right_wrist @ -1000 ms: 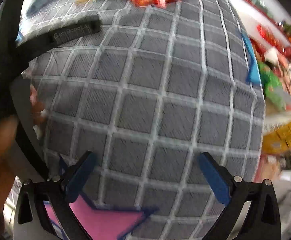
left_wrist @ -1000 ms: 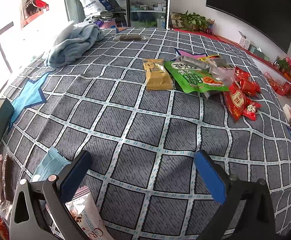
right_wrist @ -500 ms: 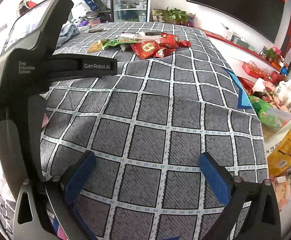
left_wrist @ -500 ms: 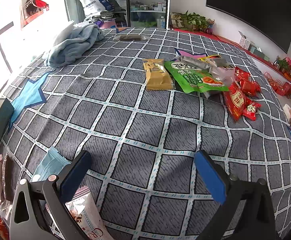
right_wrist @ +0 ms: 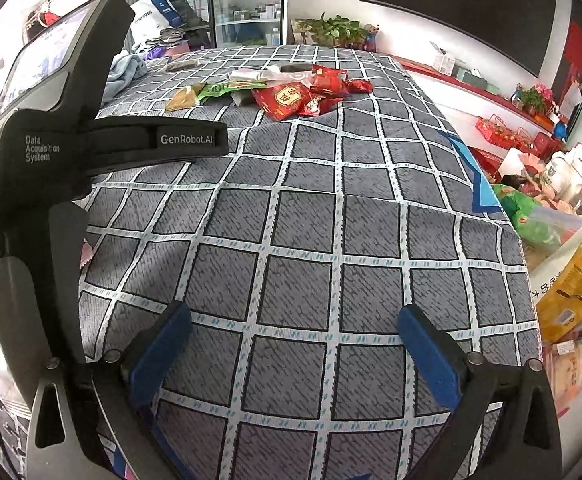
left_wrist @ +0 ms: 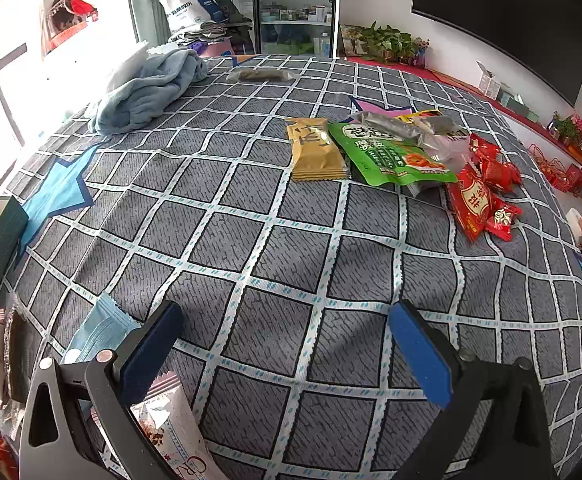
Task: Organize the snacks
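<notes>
1. The snack pile (left_wrist: 403, 152) sat well ahead of both tongs on the checkered bed cover (left_wrist: 251, 240), toward the far right side.
2. Judging from the right wrist view, the red packets (right_wrist: 291, 98) looked like the right tongs' (right_wrist: 291, 344) easiest reach; the tan packet (left_wrist: 315, 148) lay with its long axis pointing away from the left tongs (left_wrist: 283, 344).
3. Both tongs were spread wide, holding nothing and hovering over bare cover.
4. A pink-and-white wrapper (left_wrist: 171, 428) lay just under the left tongs' left finger; couldn't tell if they touched.
</notes>
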{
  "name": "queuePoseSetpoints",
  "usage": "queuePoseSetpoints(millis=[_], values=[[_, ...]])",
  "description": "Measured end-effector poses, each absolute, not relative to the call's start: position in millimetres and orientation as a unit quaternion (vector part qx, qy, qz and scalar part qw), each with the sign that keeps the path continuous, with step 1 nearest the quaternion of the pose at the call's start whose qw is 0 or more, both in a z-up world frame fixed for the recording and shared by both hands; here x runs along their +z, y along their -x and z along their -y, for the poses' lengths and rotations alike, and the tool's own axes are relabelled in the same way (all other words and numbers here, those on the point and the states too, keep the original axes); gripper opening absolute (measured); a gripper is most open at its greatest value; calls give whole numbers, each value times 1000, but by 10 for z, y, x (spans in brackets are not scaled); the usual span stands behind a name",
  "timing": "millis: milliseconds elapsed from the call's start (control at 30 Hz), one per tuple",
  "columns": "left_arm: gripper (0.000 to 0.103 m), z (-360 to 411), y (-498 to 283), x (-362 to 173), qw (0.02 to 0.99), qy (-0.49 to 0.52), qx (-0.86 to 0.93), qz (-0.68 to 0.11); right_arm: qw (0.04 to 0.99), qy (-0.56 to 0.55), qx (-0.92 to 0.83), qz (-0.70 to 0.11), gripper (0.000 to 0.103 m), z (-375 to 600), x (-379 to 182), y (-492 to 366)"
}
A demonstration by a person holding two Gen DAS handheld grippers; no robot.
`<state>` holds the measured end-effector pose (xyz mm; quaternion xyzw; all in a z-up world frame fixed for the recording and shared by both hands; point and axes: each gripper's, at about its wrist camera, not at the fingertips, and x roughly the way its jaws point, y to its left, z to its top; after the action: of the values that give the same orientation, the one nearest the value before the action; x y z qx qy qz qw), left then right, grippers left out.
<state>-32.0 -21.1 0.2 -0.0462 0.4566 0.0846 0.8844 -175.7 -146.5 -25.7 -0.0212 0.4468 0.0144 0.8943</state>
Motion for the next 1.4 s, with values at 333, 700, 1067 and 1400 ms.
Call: queuePoseSetpoints(millis=[333, 700, 1067, 1400], values=[[103, 215, 322, 3, 884, 46, 85, -457, 894, 22, 15, -447, 103, 1471, -264, 1744], [103, 209, 318, 1, 884, 46, 84, -457, 894, 25, 14, -446, 103, 1469, -260, 1746], [103, 211, 320, 1, 884, 46, 84, -457, 894, 23, 15, -447, 103, 1474, -265, 1742], [103, 207, 318, 0, 884, 46, 84, -457, 894, 21, 11, -448, 103, 1470, -265, 1743]])
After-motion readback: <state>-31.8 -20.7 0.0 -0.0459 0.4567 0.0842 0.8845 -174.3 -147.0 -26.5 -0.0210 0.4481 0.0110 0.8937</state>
